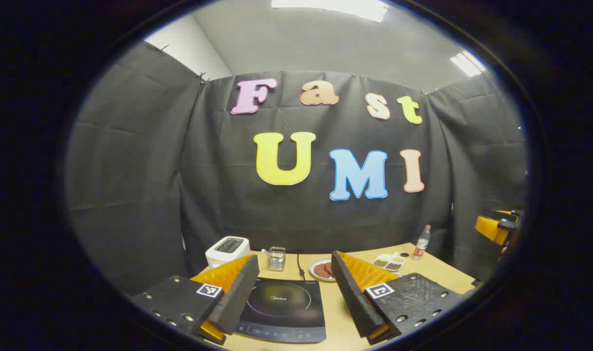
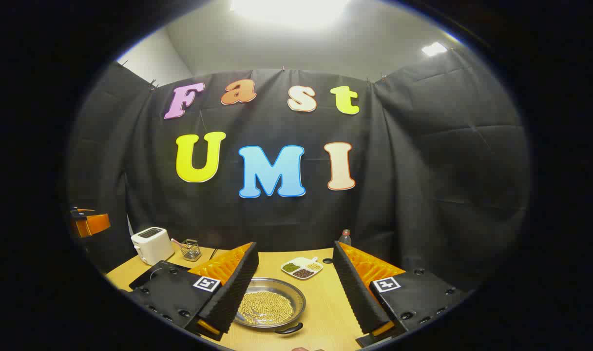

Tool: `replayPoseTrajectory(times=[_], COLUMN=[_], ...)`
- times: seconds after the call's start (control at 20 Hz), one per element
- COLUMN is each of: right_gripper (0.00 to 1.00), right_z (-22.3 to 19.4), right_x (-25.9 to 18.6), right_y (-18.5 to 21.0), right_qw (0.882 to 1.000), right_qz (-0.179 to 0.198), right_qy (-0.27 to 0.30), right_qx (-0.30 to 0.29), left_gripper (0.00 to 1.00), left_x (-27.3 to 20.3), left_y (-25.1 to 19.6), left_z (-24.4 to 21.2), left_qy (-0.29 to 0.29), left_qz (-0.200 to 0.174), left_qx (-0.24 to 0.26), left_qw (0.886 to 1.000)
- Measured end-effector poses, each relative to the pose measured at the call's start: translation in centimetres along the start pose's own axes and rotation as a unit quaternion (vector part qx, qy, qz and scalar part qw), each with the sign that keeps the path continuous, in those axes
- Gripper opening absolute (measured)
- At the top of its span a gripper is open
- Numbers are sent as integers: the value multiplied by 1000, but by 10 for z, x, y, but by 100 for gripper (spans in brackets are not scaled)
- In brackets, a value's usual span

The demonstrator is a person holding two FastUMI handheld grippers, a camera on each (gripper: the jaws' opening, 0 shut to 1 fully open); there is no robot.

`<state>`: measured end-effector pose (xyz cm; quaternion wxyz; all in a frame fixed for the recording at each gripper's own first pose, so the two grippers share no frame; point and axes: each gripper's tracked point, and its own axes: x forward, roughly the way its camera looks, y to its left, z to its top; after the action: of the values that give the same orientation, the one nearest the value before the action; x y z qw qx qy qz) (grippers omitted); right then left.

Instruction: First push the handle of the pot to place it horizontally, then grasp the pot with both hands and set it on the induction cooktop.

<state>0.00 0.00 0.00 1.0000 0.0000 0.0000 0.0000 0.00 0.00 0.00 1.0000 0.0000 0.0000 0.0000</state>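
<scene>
Hiding pot rim, right gripper open

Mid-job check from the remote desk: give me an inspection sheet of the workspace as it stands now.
Surface: light wooden table, bare between items.
Job's things: shallow metal pot of yellowish beans, black handle at its near rim; black induction cooktop with nothing on it.
Clutter: white toaster, wire utensil basket, plate of brown patties, white divided dish of grains, plastic bottle.
Grippers: left gripper open above the cooktop; right gripper open above the pot; neither touches anything.
Cables: black cord behind the cooktop.
Surroundings: black cloth wall, ceiling lights.
</scene>
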Motion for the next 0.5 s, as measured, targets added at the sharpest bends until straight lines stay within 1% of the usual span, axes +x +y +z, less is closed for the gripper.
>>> replayPoseTrajectory(times=[0.05, 0.1, 0.15, 0.25, 0.3, 0.45, 0.5], right_gripper=[98, 98, 98, 97, 98, 98, 98], right_z=[-1, -2, -3, -3, -3, -6, -7], right_x=[-1, -2, -3, -4, -5, -5, -5], right_y=[2, 3, 5, 7, 7, 7, 8], right_qw=[1000, 1000, 1000, 1000, 1000, 1000, 1000], right_qz=[2, 3, 5, 8, 8, 10, 9], right_qy=[0, 2, 4, 5, 5, 8, 11], right_qx=[-1, -1, 0, -1, -3, -7, -6], left_gripper=[88, 91, 90, 89, 88, 88, 91], left_x=[-1, -2, -1, -4, -4, -6, -6], left_y=[4, 7, 11, 17, 17, 14, 11], left_z=[0, -2, -4, -5, -4, -3, -4], left_qy=[-1, 0, 2, 0, -1, -6, -6], left_qz=[3, 5, 6, 11, 10, 5, 2], left_qx=[-7, -12, -14, -8, -4, 6, 5], left_qw=[1000, 1000, 1000, 1000, 1000, 1000, 1000])
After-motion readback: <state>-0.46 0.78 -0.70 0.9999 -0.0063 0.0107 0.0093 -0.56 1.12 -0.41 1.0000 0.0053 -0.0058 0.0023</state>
